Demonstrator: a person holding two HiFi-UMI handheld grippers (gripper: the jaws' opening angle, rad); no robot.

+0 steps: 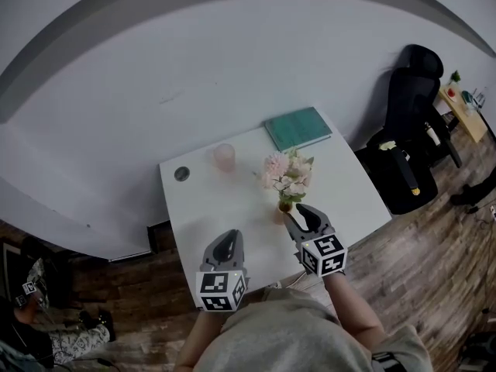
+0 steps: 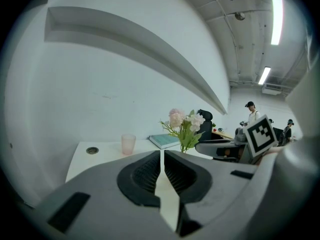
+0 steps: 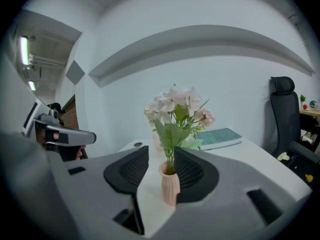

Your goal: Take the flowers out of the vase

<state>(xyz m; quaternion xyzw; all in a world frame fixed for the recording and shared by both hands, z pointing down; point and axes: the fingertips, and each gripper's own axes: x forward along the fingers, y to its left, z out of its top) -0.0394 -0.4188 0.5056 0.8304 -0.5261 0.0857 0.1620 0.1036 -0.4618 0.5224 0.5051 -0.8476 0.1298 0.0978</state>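
Pink and white flowers (image 1: 287, 173) with green leaves stand upright in a small ribbed pink vase (image 3: 170, 184) on the white table (image 1: 209, 208). My right gripper (image 3: 161, 153) is open, with the vase low between its jaws and close against the right-hand pad. The stems rise up past the fingertips. In the head view the right gripper (image 1: 297, 215) sits just in front of the vase (image 1: 285, 205). My left gripper (image 1: 226, 240) hovers over the table's near edge, left of the vase. In its own view the left gripper (image 2: 162, 155) is shut on nothing, and the flowers (image 2: 184, 124) lie ahead to its right.
A teal book (image 1: 298, 127) lies at the table's far right. A pale pink cup (image 1: 224, 156) stands at the back, with a round cable hole (image 1: 182, 173) to its left. A black office chair (image 1: 407, 130) stands right of the table. A white wall runs behind.
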